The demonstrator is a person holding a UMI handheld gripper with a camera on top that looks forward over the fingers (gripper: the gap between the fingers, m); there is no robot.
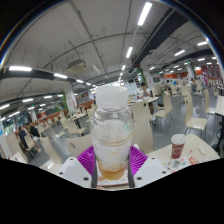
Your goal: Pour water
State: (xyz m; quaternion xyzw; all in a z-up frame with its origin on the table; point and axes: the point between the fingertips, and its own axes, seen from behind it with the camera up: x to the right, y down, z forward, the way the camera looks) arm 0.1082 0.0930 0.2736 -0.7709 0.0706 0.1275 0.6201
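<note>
Bottle (112, 130) sits dead centre, upright, caught between the two fingers of the tool (112, 165). It's clear plastic with a white cap on top and what looks like a little amber-ish liquid near the bottom, though I can't tell how full it really is. The tool is closed in to about the bottle's width — the purple pads (87, 157) press against its lower sides left and right, so it looks properly gripped and not just standing there. The base of the bottle is hidden low between the fingers, so whether it's touching anything underneath, can't say.

Count-wise: one bottle, one tool, and one red cup (177, 146) off to the right, beyond the right finger, sitting on a pale table (195, 152). The cup is well apart from the bottle.

Behind all that is a big canteen-type hall — rows of tables and chairs (70, 125), too many and too small to count, and long strip lights (145, 13) on the ceiling.
</note>
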